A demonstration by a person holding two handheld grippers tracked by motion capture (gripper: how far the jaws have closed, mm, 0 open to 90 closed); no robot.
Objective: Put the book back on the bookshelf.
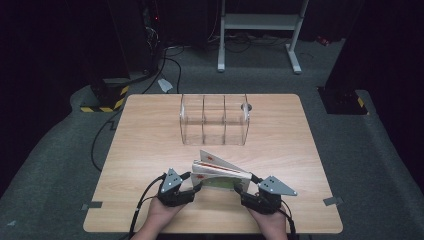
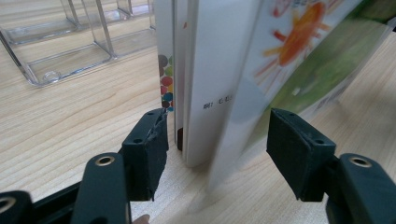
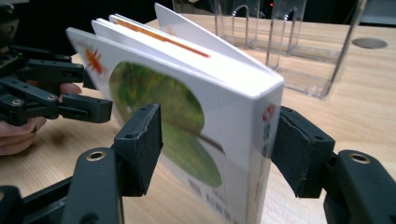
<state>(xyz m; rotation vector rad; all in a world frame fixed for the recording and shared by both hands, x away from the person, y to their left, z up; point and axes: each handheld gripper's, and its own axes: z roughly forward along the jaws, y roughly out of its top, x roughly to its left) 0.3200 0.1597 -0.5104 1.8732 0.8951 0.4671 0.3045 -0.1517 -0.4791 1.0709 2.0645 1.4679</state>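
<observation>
The books (image 1: 220, 172) stand on edge just before the clear rack (image 1: 214, 120). Left gripper (image 2: 217, 149) and right gripper (image 3: 217, 149) straddle opposite ends, jaws apart.

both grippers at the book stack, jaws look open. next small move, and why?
Probably close the right gripper on the spine end of the books. Its jaws straddle the stack with visible gaps, so nothing is clamped. At the left gripper the covers fan apart, and the clear organizer stands just beyond.
</observation>
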